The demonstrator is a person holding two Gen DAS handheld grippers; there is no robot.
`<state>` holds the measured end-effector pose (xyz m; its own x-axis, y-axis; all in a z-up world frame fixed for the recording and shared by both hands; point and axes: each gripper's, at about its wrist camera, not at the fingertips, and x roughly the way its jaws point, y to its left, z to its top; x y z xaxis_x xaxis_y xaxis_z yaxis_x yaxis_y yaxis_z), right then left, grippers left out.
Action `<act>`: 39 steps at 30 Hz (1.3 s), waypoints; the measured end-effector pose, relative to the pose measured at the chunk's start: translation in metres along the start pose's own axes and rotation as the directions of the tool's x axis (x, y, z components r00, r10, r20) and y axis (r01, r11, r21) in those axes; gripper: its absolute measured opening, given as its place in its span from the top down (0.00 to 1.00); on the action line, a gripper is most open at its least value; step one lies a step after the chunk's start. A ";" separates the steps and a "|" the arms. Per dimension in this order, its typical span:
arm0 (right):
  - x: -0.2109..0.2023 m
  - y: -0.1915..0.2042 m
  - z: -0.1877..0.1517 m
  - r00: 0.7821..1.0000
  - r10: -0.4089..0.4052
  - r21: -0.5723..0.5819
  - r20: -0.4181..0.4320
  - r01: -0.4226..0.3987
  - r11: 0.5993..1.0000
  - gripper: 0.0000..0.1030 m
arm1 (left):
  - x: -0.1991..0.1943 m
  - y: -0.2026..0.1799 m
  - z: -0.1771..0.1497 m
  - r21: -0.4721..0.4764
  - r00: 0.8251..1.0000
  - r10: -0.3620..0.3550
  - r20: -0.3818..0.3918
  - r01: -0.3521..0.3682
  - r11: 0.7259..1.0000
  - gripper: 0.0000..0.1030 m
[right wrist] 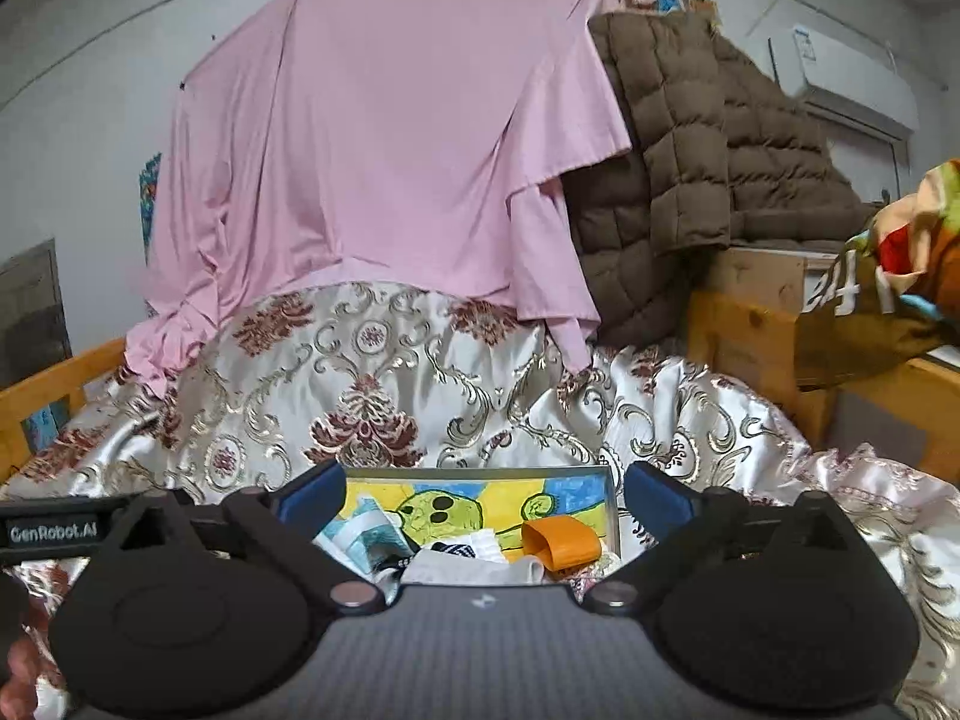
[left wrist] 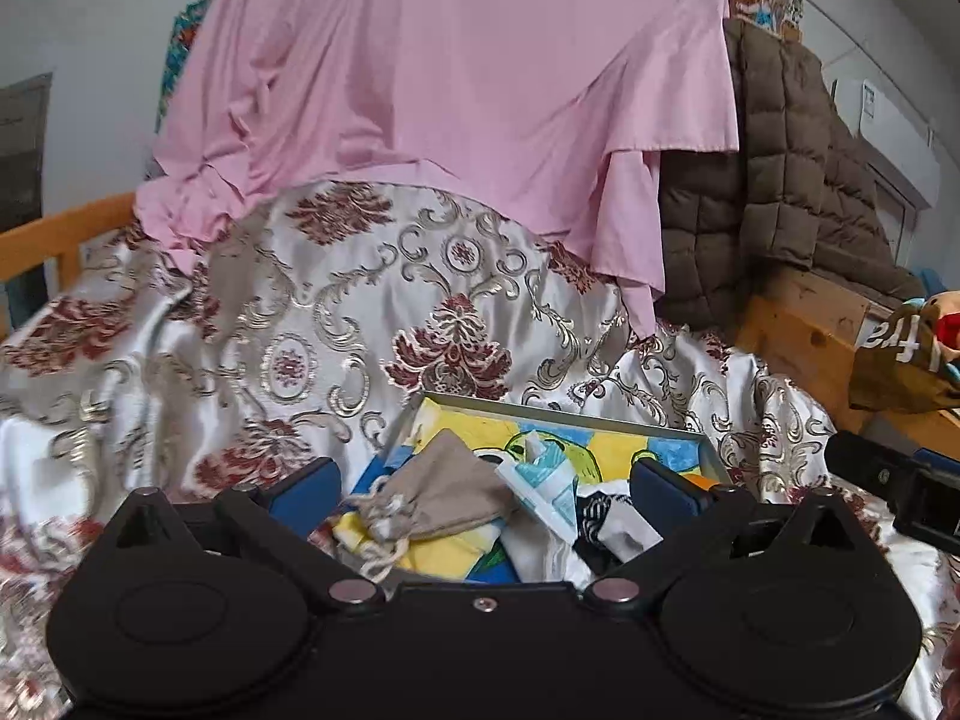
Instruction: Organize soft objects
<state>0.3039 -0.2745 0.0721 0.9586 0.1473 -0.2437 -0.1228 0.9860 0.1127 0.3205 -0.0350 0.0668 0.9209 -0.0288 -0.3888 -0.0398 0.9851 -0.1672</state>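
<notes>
Here, both grippers stood spread wide with nothing between their blue pads. The left gripper (left wrist: 483,489) hung above a shallow tray (left wrist: 543,407) with a cartoon-painted bottom, resting on the brocade bedspread (left wrist: 336,300). In the tray lay a beige drawstring pouch (left wrist: 438,495), a pale-blue tissue pack (left wrist: 543,480) and black-and-white cloth (left wrist: 606,516). The right gripper (right wrist: 483,498) faced the same tray, where an orange strap (right wrist: 561,540) lay near its right wall.

Pink sheet (left wrist: 456,78); brown quilted jacket (right wrist: 690,138); silver satin bedspread (left wrist: 336,312), maroon-gold floral scrolls; beige pouch (left wrist: 444,489); orange strap (right wrist: 561,543); tray (right wrist: 611,504) yellow-blue-green cartoon.
</notes>
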 end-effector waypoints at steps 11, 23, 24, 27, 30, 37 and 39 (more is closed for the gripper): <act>-0.086 0.013 -0.022 0.999 0.036 0.005 0.039 -0.036 0.999 0.00 | -0.089 0.004 -0.033 -0.047 0.997 0.034 0.062 -0.031 0.998 0.01; -0.147 0.031 -0.053 0.999 0.037 -0.010 0.035 -0.037 0.999 0.00 | -0.157 0.010 -0.066 -0.023 0.992 0.034 0.120 -0.031 0.999 0.01; -0.151 0.032 -0.055 0.999 0.036 -0.015 0.036 -0.035 0.999 0.00 | -0.160 0.011 -0.068 -0.020 0.992 0.035 0.124 -0.032 0.999 0.01; -0.161 0.035 -0.061 0.999 0.031 -0.016 0.032 -0.030 0.999 0.00 | -0.170 0.014 -0.075 -0.012 0.991 0.039 0.129 -0.038 0.999 0.01; -0.169 0.038 -0.067 0.999 0.026 -0.025 0.027 -0.025 0.999 0.00 | -0.177 0.019 -0.081 -0.017 0.991 0.043 0.130 -0.042 0.999 0.01; -0.181 0.042 -0.076 1.000 0.010 -0.032 0.015 -0.009 0.999 0.00 | -0.186 0.030 -0.098 -0.024 0.993 0.053 0.110 -0.051 0.998 0.01; -0.184 0.042 -0.078 1.000 0.005 -0.032 0.010 -0.005 0.999 0.00 | -0.188 0.033 -0.104 -0.029 0.993 0.057 0.101 -0.055 0.998 0.01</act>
<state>0.1026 -0.2536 0.0461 0.9604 0.1514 -0.2339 -0.1354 0.9873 0.0832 0.1063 -0.0150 0.0403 0.9514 0.0449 -0.3045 -0.1012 0.9799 -0.1718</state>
